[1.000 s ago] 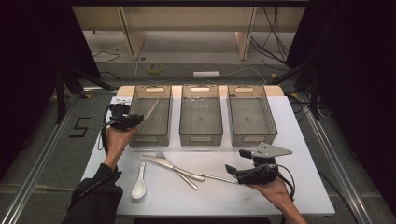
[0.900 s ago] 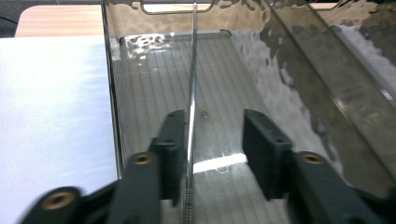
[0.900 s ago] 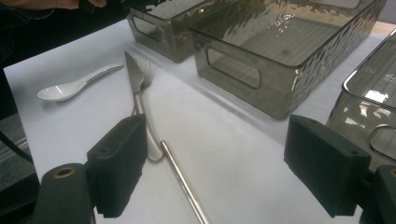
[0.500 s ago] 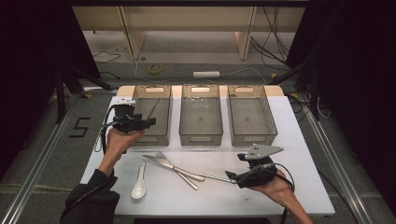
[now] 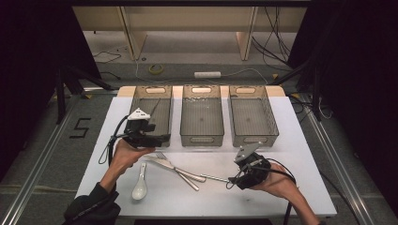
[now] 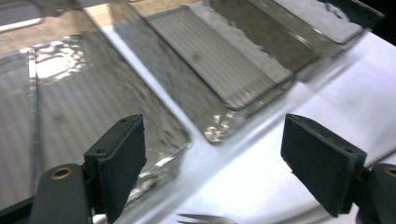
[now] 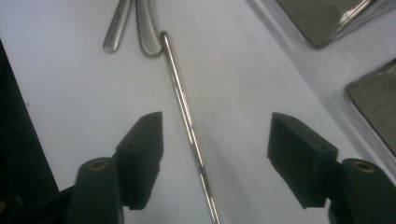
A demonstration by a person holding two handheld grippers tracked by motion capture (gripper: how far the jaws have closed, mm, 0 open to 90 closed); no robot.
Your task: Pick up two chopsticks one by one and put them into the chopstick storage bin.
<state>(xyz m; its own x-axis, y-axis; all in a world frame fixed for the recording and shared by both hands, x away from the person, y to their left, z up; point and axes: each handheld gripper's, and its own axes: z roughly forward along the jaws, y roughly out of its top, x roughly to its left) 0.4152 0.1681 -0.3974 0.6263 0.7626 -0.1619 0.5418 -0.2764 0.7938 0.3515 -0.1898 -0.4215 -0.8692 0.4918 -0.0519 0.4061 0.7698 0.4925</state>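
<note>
White tabletop under dark surroundings carries three clear bins along its far edge. A metal chopstick now lies in the left bin; a second ago the left gripper held it above that bin. Its jaws have just been opening and stand wide and empty. Right gripper, jaws closing, straddles another chopstick near the front edge, not yet pinched, beside the fork, knife and spoon. Sorting looks one piece along.

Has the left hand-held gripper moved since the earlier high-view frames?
Yes. The left hand-held gripper, jaws just opening and empty, came back toward the person, from over the left bin to its near edge.
</note>
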